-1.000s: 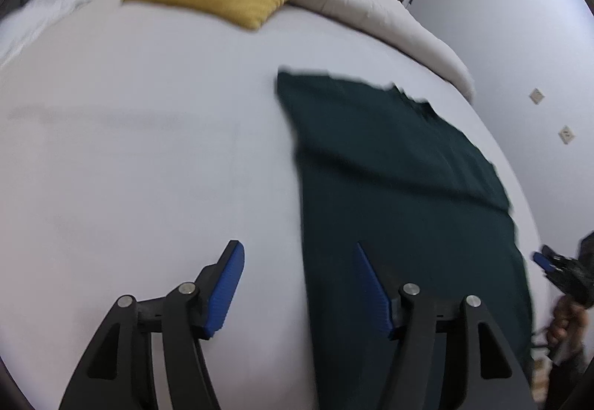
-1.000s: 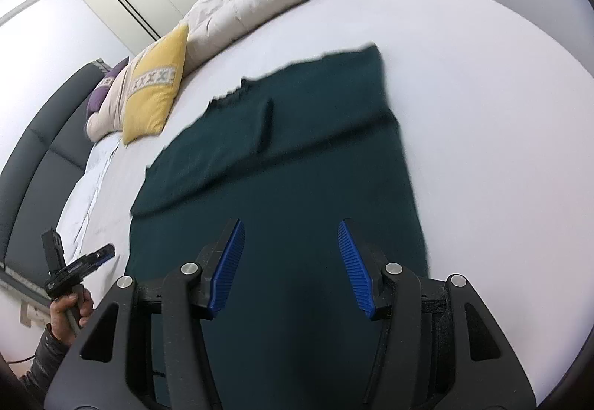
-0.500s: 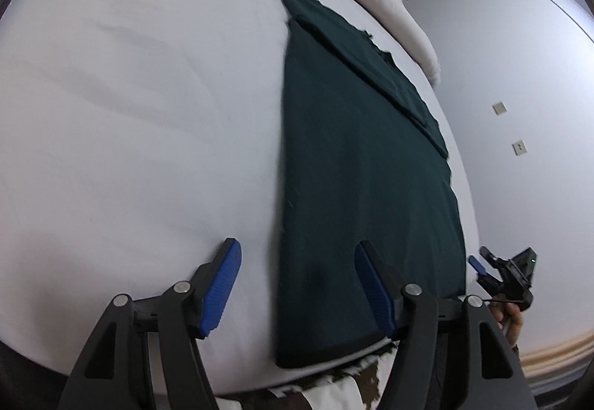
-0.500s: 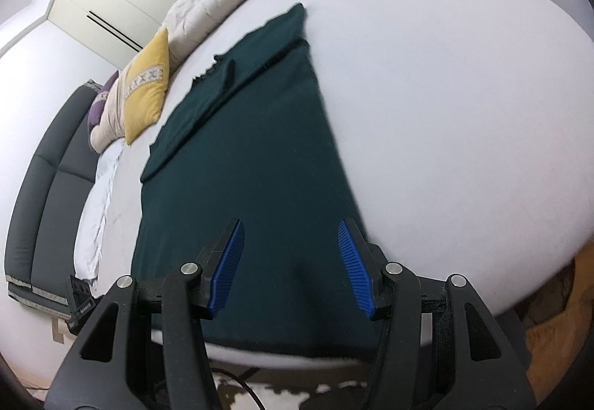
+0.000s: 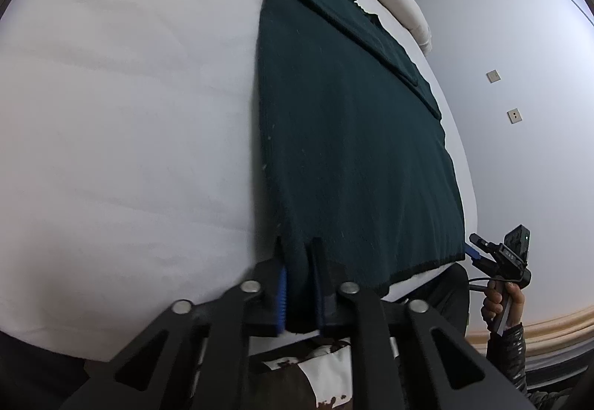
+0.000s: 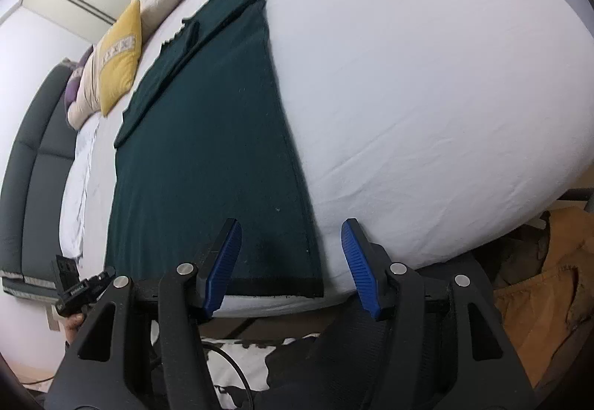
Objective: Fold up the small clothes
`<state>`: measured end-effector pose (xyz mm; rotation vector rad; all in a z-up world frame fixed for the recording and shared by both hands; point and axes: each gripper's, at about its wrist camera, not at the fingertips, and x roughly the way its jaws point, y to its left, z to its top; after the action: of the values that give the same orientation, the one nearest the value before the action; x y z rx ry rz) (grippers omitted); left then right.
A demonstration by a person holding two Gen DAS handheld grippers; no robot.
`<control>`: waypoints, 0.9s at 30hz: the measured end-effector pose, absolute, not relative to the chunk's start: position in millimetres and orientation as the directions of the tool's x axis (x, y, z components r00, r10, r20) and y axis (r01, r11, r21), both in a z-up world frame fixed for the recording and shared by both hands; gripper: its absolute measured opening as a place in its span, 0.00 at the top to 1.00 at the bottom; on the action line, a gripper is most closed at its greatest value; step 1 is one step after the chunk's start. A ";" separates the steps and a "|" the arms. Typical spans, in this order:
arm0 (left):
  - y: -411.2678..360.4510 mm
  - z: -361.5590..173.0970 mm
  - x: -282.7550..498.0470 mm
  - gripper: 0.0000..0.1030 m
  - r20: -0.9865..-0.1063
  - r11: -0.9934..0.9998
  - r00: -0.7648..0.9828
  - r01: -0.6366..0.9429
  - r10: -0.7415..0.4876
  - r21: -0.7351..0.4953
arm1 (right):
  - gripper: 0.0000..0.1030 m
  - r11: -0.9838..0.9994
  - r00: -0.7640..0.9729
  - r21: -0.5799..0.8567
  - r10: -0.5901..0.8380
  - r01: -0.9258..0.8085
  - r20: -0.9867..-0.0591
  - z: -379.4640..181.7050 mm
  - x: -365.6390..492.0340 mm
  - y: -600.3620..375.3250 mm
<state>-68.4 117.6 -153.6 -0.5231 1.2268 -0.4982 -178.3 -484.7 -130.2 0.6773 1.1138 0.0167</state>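
Fingers of left gripper pinched on near-left hem corner of dark green sweater, spread flat on white bed. Right gripper fingers spread wide, straddling near-right hem corner at bed edge, gripping nothing.

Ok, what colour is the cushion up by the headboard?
Yellow, with a pale patterned band across it; the right wrist view shows it best.

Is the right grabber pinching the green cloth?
No, the right gripper is wide open around the corner of the green cloth, not clamped.
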 end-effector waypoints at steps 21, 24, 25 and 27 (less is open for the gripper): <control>126.0 -139.1 -80.0 0.94 -0.695 0.750 0.326 0.072 -0.640 -0.657 | 0.92 0.751 0.414 0.582 0.444 0.313 -0.795 -140.6 -188.7 -477.7; 128.3 -130.8 -80.5 0.94 -0.667 0.726 0.341 0.073 -0.663 -0.684 | 0.93 0.732 0.454 0.617 0.462 0.290 -0.762 -131.8 -190.4 -478.7; 129.6 -127.4 -80.0 0.94 -0.651 0.711 0.346 0.074 -0.676 -0.699 | 0.93 0.715 0.480 0.643 0.477 0.275 -0.736 -125.8 -190.6 -479.9; 131.9 -120.5 -78.1 0.94 -0.624 0.687 0.356 0.075 -0.696 -0.723 | 0.93 0.685 0.528 0.685 0.497 0.249 -0.689 -112.8 -189.3 -482.1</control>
<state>-78.1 131.9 -120.5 -0.6628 1.1054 -0.5475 -189.3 -482.1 -112.8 0.8398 1.0348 0.1710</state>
